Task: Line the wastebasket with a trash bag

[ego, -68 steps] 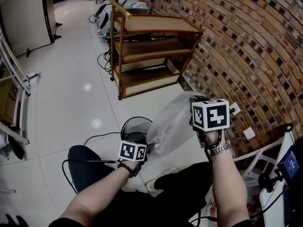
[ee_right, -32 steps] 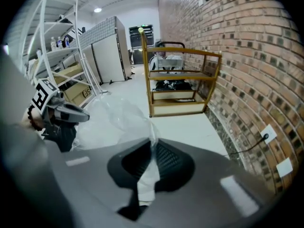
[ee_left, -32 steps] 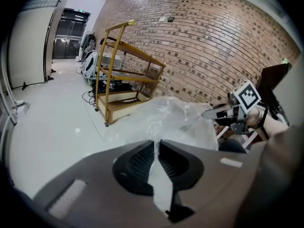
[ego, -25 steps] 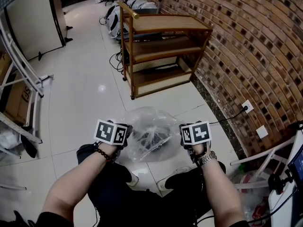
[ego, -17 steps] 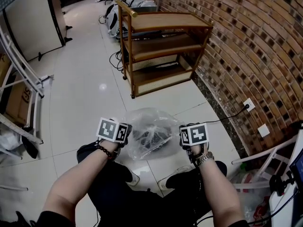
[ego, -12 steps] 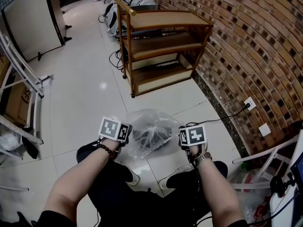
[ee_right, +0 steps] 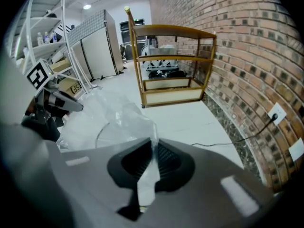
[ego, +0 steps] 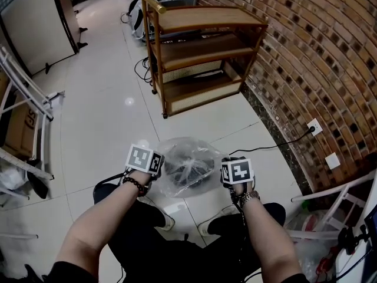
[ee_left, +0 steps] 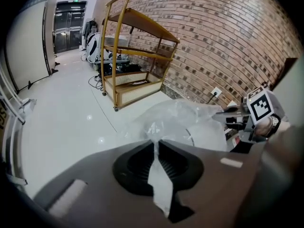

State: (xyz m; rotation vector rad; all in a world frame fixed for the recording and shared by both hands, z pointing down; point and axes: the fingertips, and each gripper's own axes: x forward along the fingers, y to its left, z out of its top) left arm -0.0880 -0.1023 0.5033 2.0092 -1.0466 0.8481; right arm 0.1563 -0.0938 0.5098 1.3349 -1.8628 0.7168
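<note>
Beside the wastebasket [ego: 197,170], forearms [ego: 105,218] angled down, left tongs [ee_left: 155,145] and right tongs [ee_right: 153,145] clenched on trash bag [ego: 177,151].

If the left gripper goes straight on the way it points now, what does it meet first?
The clear trash bag that the left gripper pinches, billowing just ahead; behind it, probably the wastebasket seen through the plastic.

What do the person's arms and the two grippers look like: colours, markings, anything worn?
The left gripper and right gripper have dark grey bodies, ribbed black pads, and each a white cube with black square markers. Forearms are sleeveless; a dark bead bracelet circles the left wrist, a silver metal watch the right.
</note>
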